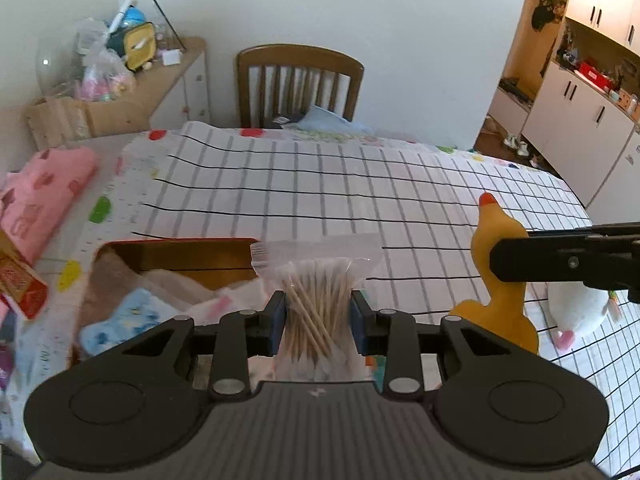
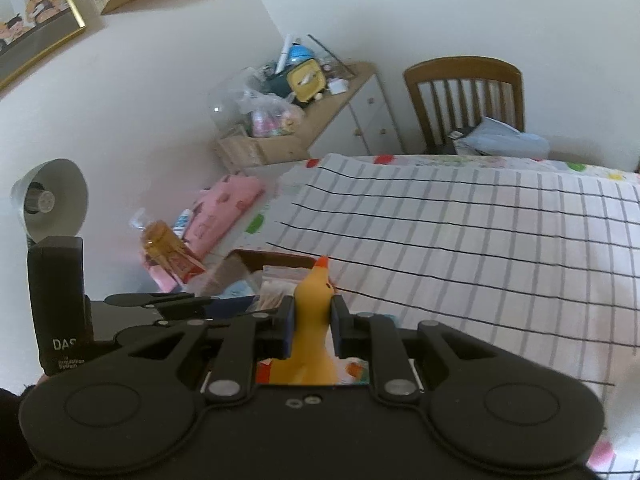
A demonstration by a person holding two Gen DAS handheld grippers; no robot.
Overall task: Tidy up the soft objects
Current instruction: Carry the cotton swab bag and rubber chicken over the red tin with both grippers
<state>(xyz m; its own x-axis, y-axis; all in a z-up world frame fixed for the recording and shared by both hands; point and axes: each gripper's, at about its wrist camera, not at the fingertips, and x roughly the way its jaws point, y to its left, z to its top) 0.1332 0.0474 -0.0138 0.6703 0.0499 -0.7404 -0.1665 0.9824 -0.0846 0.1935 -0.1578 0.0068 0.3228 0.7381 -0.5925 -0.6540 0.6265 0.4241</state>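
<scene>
My left gripper (image 1: 318,316) is shut on a clear bag of cotton swabs (image 1: 316,292) and holds it above the near edge of a red tin box (image 1: 176,254). The box holds soft cloths, among them a blue patterned one (image 1: 124,320). My right gripper (image 2: 312,322) is shut on the neck of a yellow rubber chicken (image 2: 312,312) with an orange beak. The chicken (image 1: 500,276) also shows at the right of the left wrist view, with the right gripper's finger (image 1: 560,260) across it. A white plush toy (image 1: 576,312) lies behind it.
The table wears a checked cloth (image 1: 340,200). A pink folded towel (image 1: 44,196) and a red snack packet (image 1: 20,284) lie at the left. A wooden chair (image 1: 298,84) stands at the far edge. A desk lamp (image 2: 52,196) stands at the left in the right wrist view.
</scene>
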